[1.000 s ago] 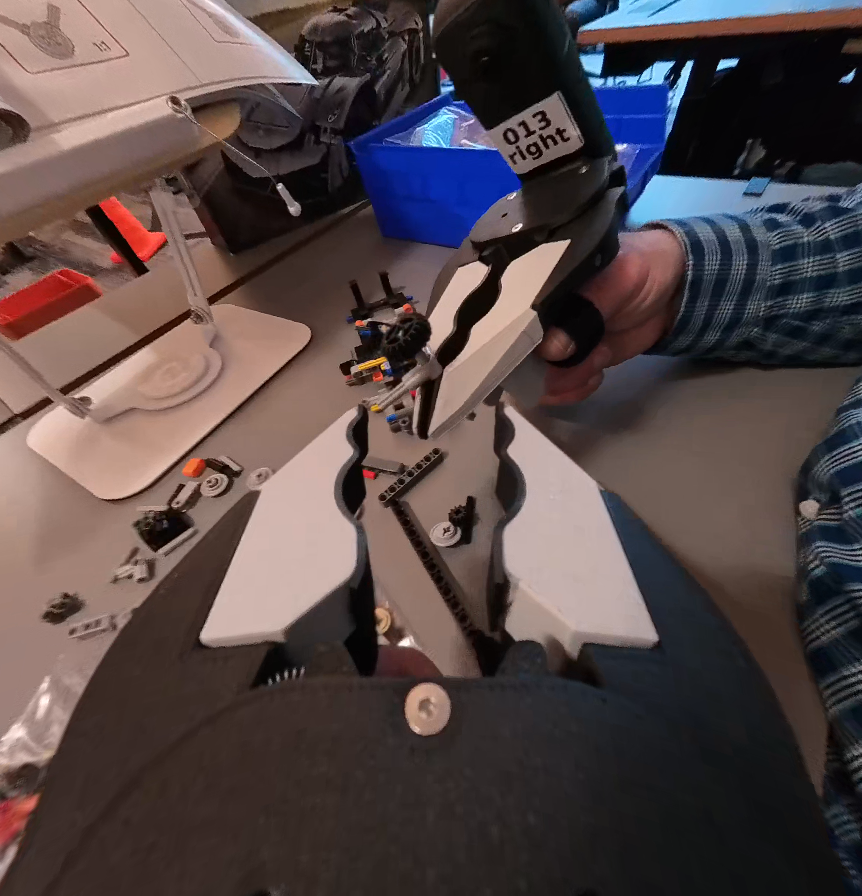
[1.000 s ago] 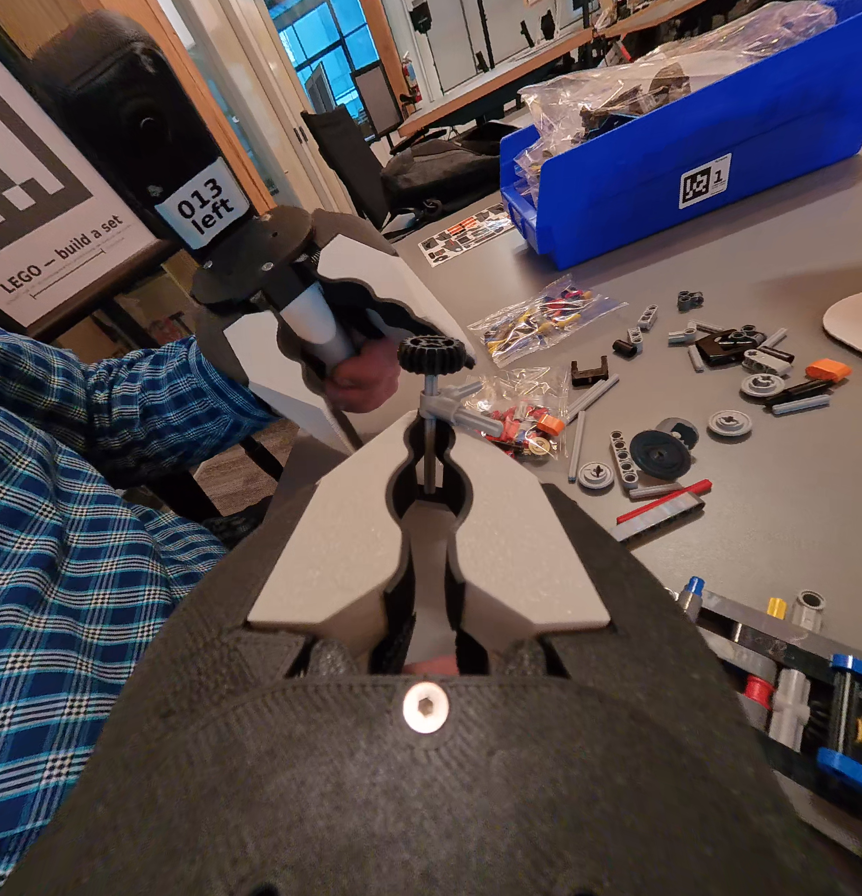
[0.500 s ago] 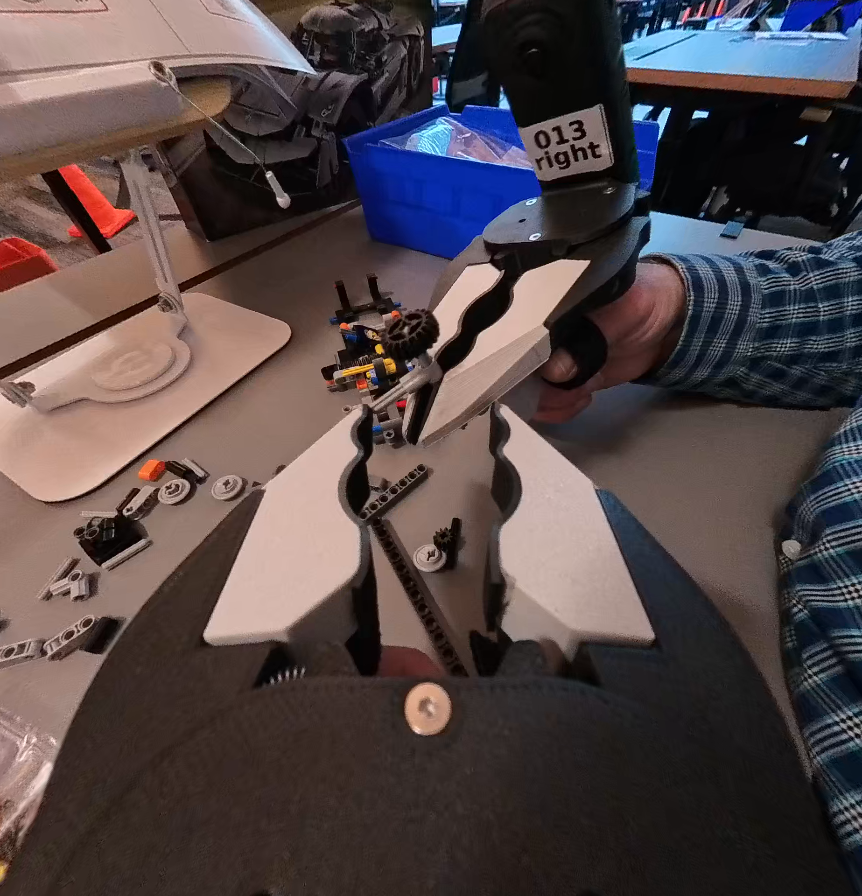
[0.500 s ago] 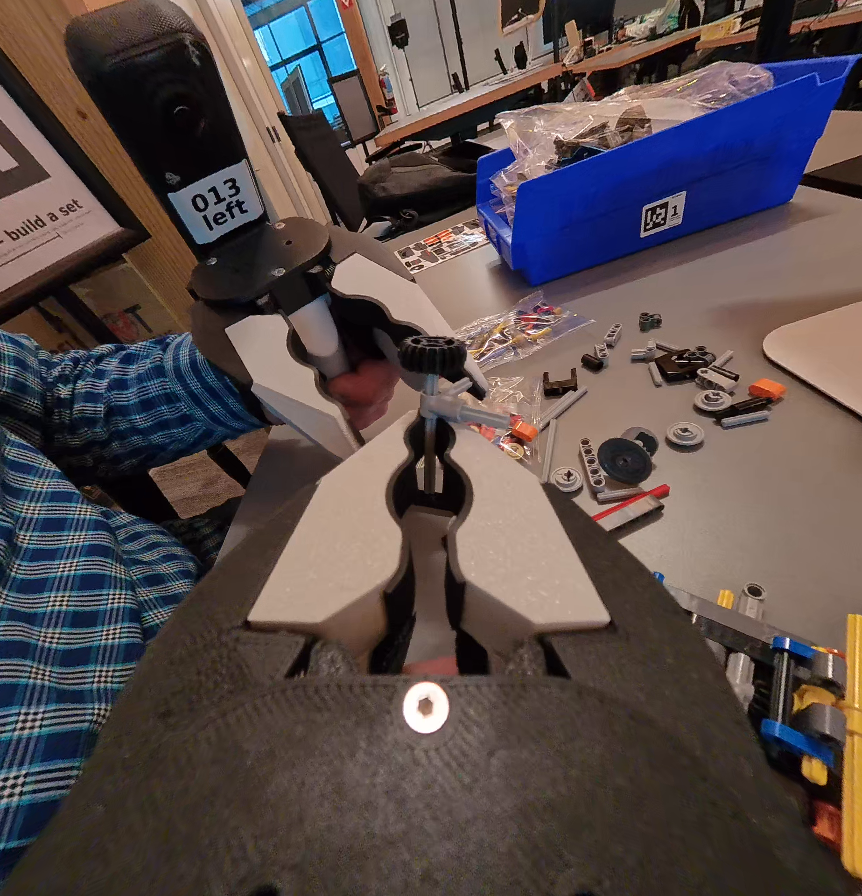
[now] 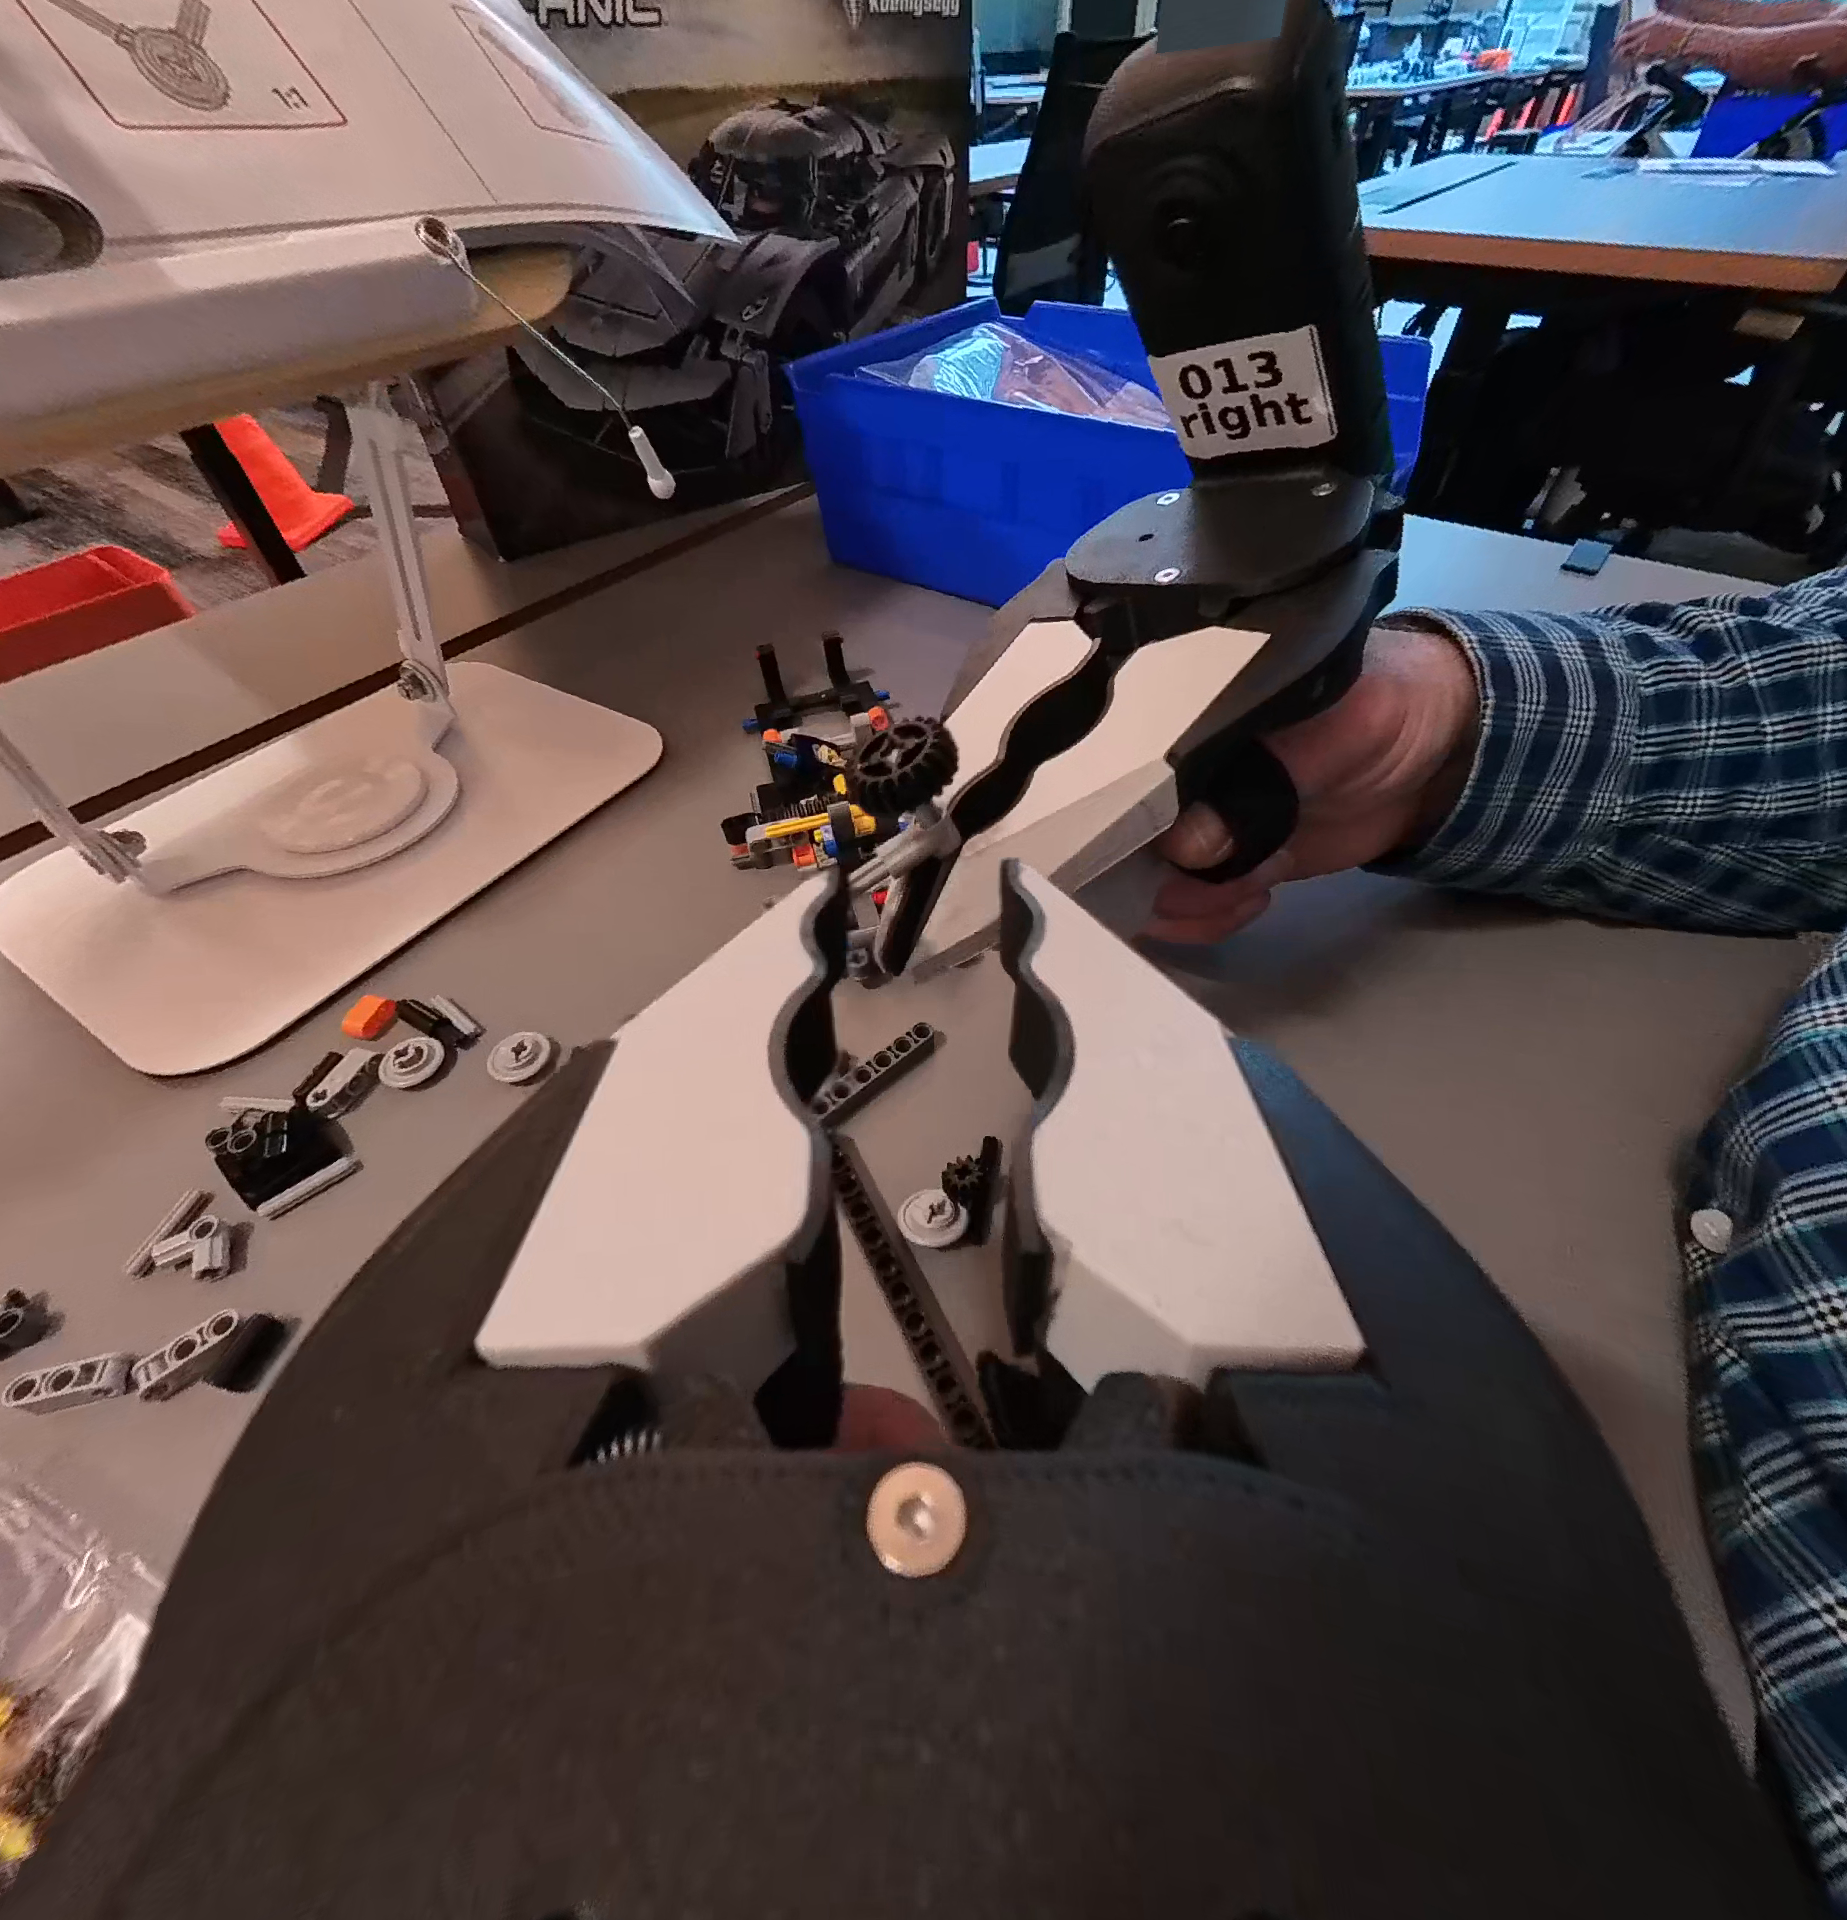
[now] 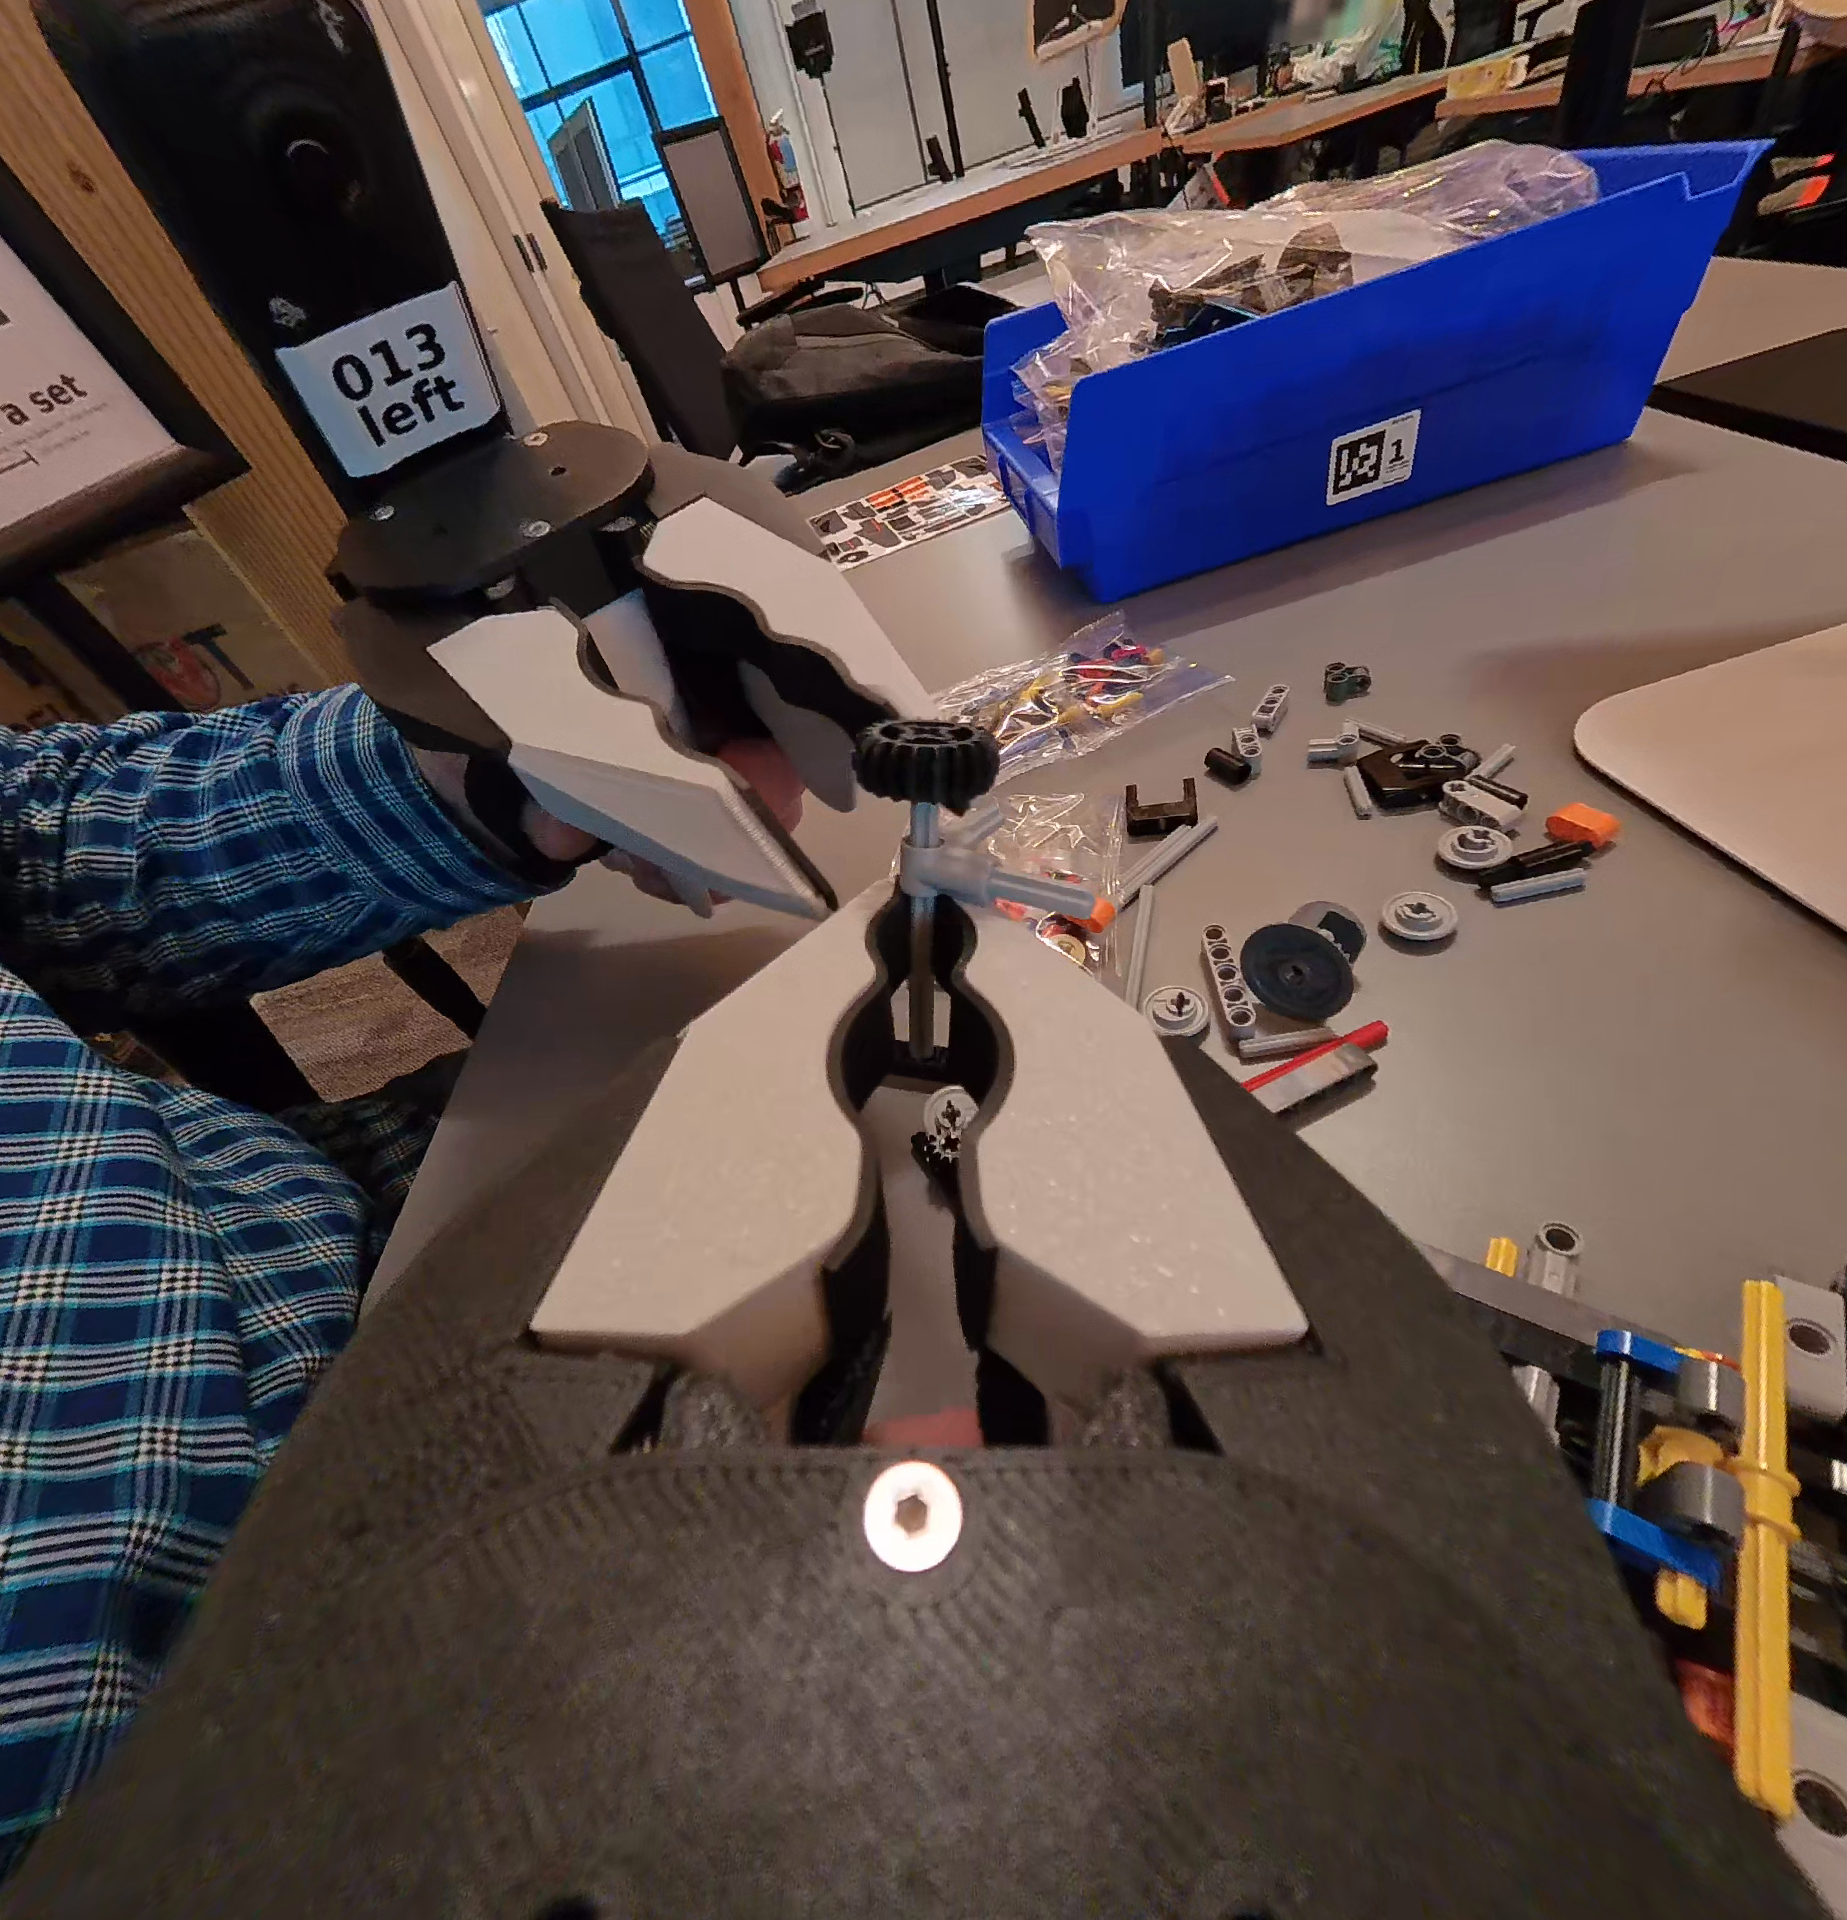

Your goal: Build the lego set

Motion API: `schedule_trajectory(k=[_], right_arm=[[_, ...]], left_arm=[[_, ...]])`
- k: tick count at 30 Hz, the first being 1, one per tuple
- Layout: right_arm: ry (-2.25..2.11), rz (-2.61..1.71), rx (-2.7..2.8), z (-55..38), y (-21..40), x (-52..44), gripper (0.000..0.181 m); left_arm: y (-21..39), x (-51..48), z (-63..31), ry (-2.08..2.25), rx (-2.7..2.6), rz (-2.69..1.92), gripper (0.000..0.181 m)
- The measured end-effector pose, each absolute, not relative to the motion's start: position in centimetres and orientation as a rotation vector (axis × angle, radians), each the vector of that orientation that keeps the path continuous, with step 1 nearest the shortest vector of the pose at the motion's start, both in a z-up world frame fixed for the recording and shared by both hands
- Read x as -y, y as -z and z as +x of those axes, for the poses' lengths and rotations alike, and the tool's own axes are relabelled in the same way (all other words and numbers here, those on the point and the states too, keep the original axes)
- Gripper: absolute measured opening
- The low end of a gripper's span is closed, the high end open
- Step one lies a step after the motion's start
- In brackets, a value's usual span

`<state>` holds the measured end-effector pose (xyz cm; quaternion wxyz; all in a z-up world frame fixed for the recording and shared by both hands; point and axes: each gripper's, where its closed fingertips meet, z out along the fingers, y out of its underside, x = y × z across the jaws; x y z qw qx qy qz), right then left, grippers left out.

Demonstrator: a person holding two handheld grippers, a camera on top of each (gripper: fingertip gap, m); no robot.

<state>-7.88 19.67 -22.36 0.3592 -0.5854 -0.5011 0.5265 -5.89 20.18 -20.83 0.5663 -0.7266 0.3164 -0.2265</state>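
My right gripper (image 6: 924,920) is shut on a thin grey axle that carries a black gear (image 6: 924,758) and a grey angled connector (image 6: 945,862). It holds them upright above the table. In the left wrist view the gear (image 5: 903,767) and the right gripper (image 5: 898,951) sit just beyond my left gripper (image 5: 914,909), which is open and empty. The left gripper (image 6: 831,847) shows in the right wrist view, one fingertip almost touching the right gripper's tip. The partly built chassis (image 5: 810,774) lies behind; it also shows in the right wrist view (image 6: 1708,1455).
Loose grey and black parts (image 5: 410,1060) (image 6: 1418,831) lie scattered on the grey table. A long black beam (image 5: 898,1278) and a small gear (image 5: 966,1184) lie under the left gripper. A blue bin (image 6: 1366,416), bags of parts (image 6: 1075,686) and a white book stand (image 5: 306,810) surround the area. Less than 4 cm separates the two grippers' tips.
The two grippers have drawn closer together; the left fingertip now sits right beside the right gripper's tip. The right gripper stays shut on the gear axle.
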Motion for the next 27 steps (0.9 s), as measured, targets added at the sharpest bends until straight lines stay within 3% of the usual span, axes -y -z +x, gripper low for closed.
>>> schedule_trajectory(k=[4, 9, 13, 23, 27], right_arm=[[-1.367, -1.507, 1.279, -7.9, 22.2, -19.7, 0.0], [-1.423, -1.514, 1.191, -7.6, 21.3, -20.4, 0.0], [-1.497, -1.503, 1.122, -7.5, 20.5, -20.5, 0.0], [-1.557, -1.492, 1.101, -7.6, 20.2, -20.1, 0.0], [-1.569, -1.488, 1.095, -7.6, 20.1, -20.0, 0.0]], left_arm=[[20.6, -20.3, -6.1, 0.515, -0.735, -1.705, 0.02], [20.9, -20.2, -6.3, 0.533, -0.717, -1.742, 0.034], [21.6, -20.1, -5.8, 0.555, -0.724, -1.771, 0.034], [21.7, -20.2, -4.8, 0.552, -0.695, -1.75, 0.0], [21.6, -20.2, -4.8, 0.538, -0.693, -1.737, 0.0]])
